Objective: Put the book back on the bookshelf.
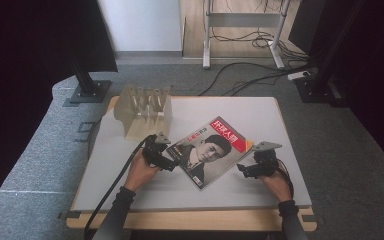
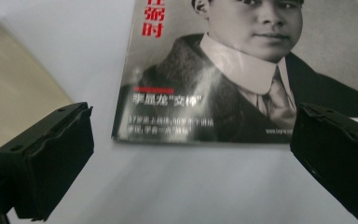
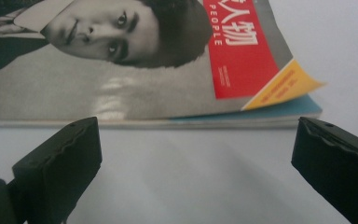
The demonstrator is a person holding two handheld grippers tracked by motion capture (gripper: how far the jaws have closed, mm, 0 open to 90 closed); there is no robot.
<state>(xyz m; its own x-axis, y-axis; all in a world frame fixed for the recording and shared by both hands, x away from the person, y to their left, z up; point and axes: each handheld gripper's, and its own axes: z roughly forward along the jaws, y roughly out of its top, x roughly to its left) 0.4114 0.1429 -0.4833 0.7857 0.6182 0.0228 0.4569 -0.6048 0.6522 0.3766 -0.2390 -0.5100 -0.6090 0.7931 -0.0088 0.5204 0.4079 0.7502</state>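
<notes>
Here, a magazine (image 1: pixel 211 151) lies flat and askew near the middle of the grey tabletop (image 1: pixel 260 112), cover up, red title block toward the far right corner. Left hand-held gripper (image 1: pixel 166 156) sits at the magazine's near-left edge, jaws spread wide with nothing between them; in the left gripper view the cover's lower edge (image 2: pixel 200 137) lies just ahead of the jaw tips, not yet between them. Right hand-held gripper (image 1: pixel 243 169) waits just off the right edge, also open and empty; the right gripper view looks along the tabletop at the magazine's side (image 3: pixel 168 122), top corner slightly curled up. A pale slotted rack (image 1: pixel 145 110) stands at the far left of the tabletop, apart from the magazine. Judgement: step in hand looks like taking hold of the magazine from both sides. To do it well, keep each lower jaw skimming the tabletop so it slides under the pages, not just the cover; bite well in from the edge; close both sides evenly, or the glossy cover may slip or crease.
</notes>
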